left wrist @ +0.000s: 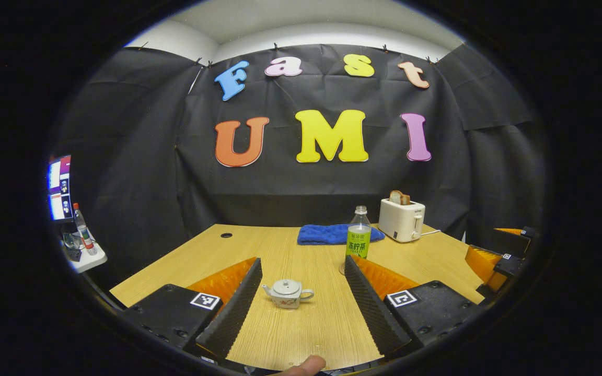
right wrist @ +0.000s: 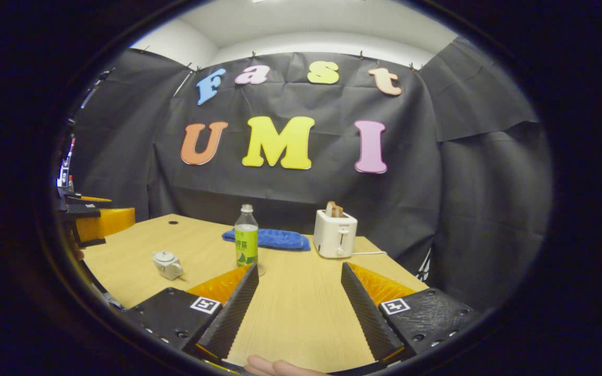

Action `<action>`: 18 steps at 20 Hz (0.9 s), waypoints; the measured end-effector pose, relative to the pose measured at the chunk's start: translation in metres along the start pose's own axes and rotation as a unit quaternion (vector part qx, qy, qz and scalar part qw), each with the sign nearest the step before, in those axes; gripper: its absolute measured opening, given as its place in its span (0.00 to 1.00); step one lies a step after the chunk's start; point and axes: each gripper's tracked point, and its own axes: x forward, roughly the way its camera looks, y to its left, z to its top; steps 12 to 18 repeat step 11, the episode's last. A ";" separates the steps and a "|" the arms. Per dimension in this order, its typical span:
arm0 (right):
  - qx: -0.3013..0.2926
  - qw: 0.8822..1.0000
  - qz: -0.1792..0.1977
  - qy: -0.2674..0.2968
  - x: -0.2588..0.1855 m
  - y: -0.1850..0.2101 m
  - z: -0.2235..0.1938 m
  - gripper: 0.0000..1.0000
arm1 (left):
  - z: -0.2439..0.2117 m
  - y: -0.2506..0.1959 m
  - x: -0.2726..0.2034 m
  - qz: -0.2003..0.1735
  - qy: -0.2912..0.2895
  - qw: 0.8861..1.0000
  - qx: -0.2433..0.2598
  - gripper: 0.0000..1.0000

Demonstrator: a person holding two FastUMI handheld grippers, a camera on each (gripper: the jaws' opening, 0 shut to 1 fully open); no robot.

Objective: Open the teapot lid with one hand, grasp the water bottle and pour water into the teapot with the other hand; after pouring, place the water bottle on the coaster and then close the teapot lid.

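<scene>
Teapot (left wrist: 286, 293) lidded, upright on the wooden table (left wrist: 301, 334), framed between the spread fingers of the left gripper (left wrist: 301, 300) but untouched. Water bottle (right wrist: 246, 239) capped, standing just behind on a clear coaster (right wrist: 260, 270), contents hard to tell; toaster (right wrist: 335, 233) with bread near a blue cloth (right wrist: 269, 238). Right gripper (right wrist: 298, 308) wide open too, holding nothing.

On the table (left wrist: 290, 334), the teapot (left wrist: 286, 293) sits before the bottle (left wrist: 358, 233), towel (left wrist: 332, 234) behind.

Right gripper (right wrist: 298, 303) fingers spread wide above table (right wrist: 301, 313), holding nothing. Bottle (right wrist: 246, 237) at 11 o'clock, upright. Teapot (right wrist: 167, 264) at 10 o'clock, lid on. Toaster (right wrist: 335, 233) at 1 o'clock.
</scene>
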 end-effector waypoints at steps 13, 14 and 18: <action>0.015 1.000 0.008 0.005 0.001 -0.008 0.002 0.96 | -0.004 -0.014 0.006 0.000 -0.017 1.000 0.020 0.99; 0.015 1.000 0.008 0.005 0.001 -0.008 0.002 0.96 | -0.004 -0.014 0.006 0.000 -0.017 1.000 0.020 0.99; 0.015 1.000 0.008 0.005 0.001 -0.008 0.002 0.96 | -0.004 -0.014 0.006 0.000 -0.017 1.000 0.020 0.99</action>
